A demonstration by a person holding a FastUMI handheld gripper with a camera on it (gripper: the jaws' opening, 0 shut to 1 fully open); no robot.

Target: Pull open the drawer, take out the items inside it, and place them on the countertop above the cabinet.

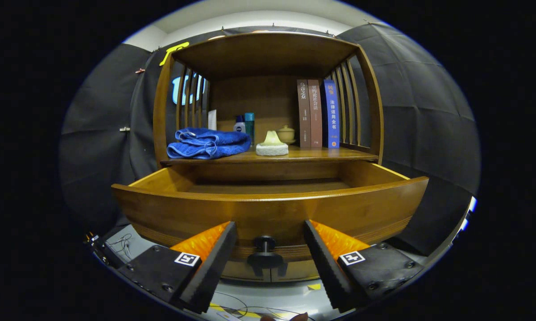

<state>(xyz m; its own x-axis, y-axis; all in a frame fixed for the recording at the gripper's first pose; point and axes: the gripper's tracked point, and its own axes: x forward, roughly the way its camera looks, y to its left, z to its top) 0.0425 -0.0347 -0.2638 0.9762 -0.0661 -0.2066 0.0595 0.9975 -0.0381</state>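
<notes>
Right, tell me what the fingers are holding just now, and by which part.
Nothing. The gripper is open, its fingers on either side of the drawer knob without touching it.

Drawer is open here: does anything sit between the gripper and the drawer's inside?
Yes, the drawer's raised front panel. The open gripper sits low, fingers either side of the knob, so it must rise over that panel. The contents are hidden from this angle.

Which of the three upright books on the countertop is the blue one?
The book nearest the right slats; the two books left of it are brown. The tool is open around the drawer knob.
</notes>
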